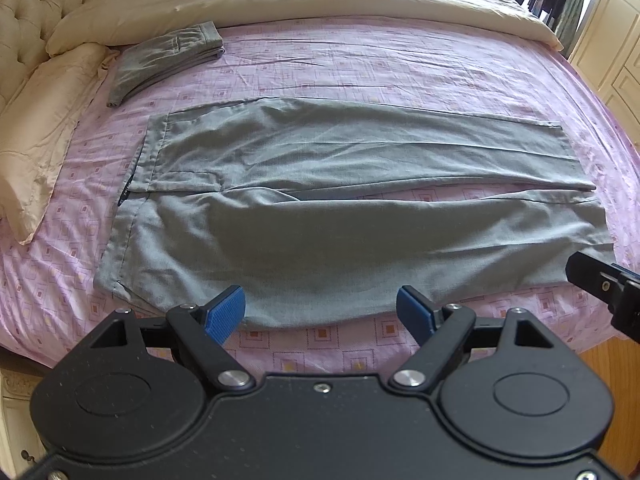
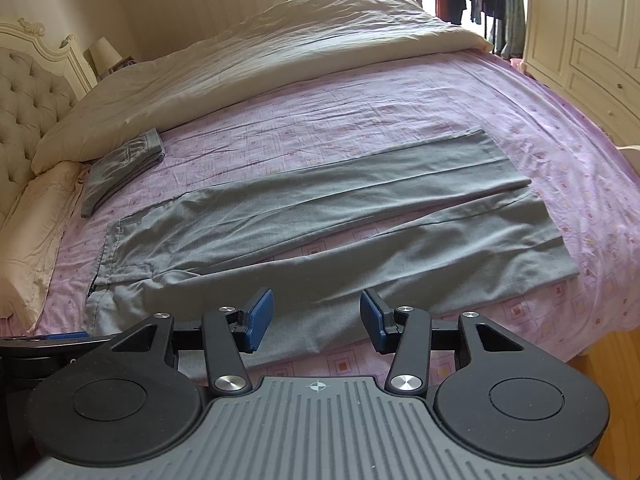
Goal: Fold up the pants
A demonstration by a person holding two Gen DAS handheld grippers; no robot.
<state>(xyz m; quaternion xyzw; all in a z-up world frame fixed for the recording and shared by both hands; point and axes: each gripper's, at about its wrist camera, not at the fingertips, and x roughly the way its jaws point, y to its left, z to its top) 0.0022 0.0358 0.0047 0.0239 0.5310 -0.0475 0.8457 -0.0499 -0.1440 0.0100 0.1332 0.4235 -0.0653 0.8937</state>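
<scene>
Grey pants lie spread flat on the pink patterned bed sheet, waistband to the left, two legs side by side running right with a narrow gap between them. They also show in the right wrist view. My left gripper is open and empty, hovering over the near edge of the near leg. My right gripper is open and empty over the same near edge, further right; its black body shows at the right of the left wrist view.
A second folded grey garment lies at the back left near the beige pillow. A cream duvet is bunched along the far side. A tufted headboard is left, white wardrobe right, wooden floor below the bed edge.
</scene>
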